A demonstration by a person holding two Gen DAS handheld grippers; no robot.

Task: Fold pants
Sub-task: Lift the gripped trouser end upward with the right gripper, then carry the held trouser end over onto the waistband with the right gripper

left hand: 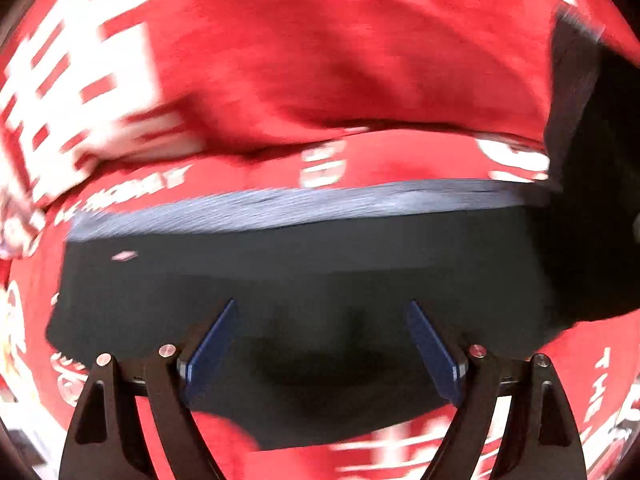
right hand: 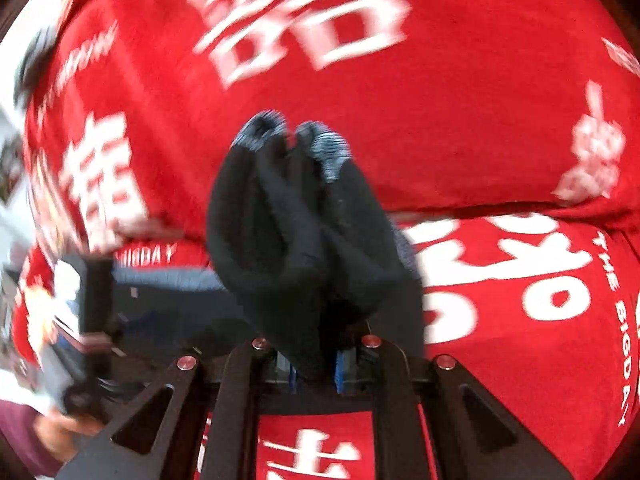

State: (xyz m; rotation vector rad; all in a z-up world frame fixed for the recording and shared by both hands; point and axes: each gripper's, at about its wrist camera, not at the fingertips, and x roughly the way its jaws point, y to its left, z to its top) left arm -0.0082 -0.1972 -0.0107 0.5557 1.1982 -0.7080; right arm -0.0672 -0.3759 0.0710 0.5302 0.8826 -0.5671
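Observation:
The pants (left hand: 304,272) are dark, almost black, with a grey-blue ribbed waistband (left hand: 280,204). In the left wrist view they lie flat on a red cloth. My left gripper (left hand: 322,312) is open just above the fabric, its blue pads (left hand: 212,344) spread wide, holding nothing. In the right wrist view my right gripper (right hand: 314,368) is shut on a bunched fold of the pants (right hand: 304,240), which stands up in front of the camera with ribbed cuffs (right hand: 296,136) at its top. The left gripper shows blurred at the left in the right wrist view (right hand: 88,320).
A red cloth with large white characters and "THE BIGDAY" print (right hand: 460,100) covers the surface and is rumpled into a ridge (left hand: 320,80) behind the pants. A person's hand and maroon sleeve (right hand: 48,436) are at lower left.

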